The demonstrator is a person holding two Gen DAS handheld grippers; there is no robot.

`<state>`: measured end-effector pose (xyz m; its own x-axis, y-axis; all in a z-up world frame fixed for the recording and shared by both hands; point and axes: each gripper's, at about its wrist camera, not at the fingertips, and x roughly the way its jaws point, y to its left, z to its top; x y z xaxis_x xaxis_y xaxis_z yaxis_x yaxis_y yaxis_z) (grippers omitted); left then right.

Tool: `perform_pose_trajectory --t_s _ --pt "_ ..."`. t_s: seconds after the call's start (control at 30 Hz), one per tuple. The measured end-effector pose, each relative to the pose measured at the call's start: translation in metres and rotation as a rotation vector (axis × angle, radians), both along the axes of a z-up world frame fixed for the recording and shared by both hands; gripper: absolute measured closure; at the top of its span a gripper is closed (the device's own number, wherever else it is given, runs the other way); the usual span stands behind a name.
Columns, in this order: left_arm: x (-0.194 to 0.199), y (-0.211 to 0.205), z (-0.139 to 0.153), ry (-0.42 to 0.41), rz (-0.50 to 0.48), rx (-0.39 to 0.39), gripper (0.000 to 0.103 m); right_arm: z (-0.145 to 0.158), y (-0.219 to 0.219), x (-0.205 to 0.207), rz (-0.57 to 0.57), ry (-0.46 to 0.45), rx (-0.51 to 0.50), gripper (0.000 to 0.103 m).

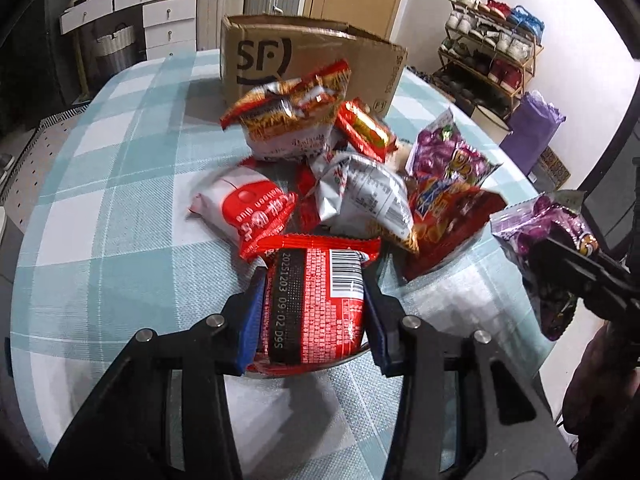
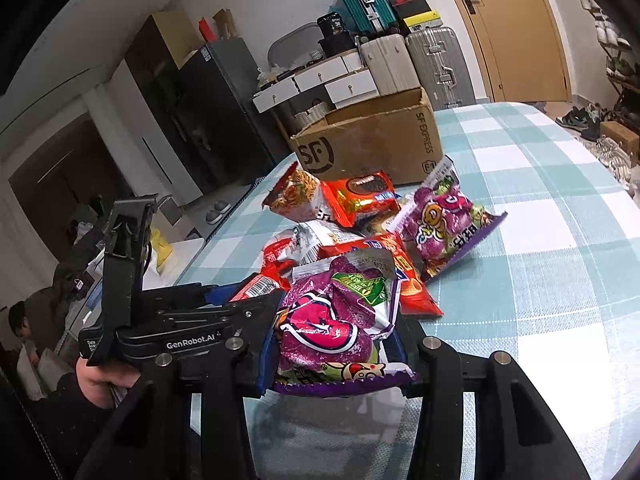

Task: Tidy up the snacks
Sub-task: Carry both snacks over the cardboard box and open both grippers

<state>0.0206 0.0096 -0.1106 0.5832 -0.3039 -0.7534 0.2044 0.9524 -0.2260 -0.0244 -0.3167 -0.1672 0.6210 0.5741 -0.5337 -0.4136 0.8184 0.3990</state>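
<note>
Left gripper (image 1: 314, 300), angled down, clamps a red packet (image 1: 316, 304); right gripper (image 2: 334, 344) clamps a purple bag (image 2: 332, 320).

The cardboard box (image 2: 372, 144) reads "SF EXPRESS"; the red packet (image 1: 316, 300) "20251203"; the left tongs (image 2: 192, 340) "GenRobot.AI".

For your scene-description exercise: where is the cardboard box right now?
In both wrist views the cardboard box stands open on the checked tablecloth, just behind the snack pile.
</note>
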Motion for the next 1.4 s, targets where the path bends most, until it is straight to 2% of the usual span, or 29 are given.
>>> perform_pose_trajectory --t_s 0.43,0.6,1.0,1.2,1.4 --pt "0.005 0.02 0.049 -0.064 0.012 -0.043 0.062 0.028 0.013 0.006 0.03 -0.047 -0.007 0.058" --pt "0.017 0.018 0.078 -0.106 0.009 -0.015 0.062 0.049 0.018 0.018 0.049 -0.085 -0.005 0.058" --pt "0.079 0.013 0.133 -0.13 0.021 -0.003 0.062 0.1 0.023 0.065 0.065 -0.17 -0.014 0.058" --pt "0.124 0.008 0.158 -0.129 0.03 0.003 0.062 0.119 0.023 0.105 0.068 -0.172 -0.016 0.058" --pt "0.174 0.005 0.169 -0.114 0.037 0.007 0.062 0.136 0.028 0.151 0.072 -0.175 -0.03 0.058"
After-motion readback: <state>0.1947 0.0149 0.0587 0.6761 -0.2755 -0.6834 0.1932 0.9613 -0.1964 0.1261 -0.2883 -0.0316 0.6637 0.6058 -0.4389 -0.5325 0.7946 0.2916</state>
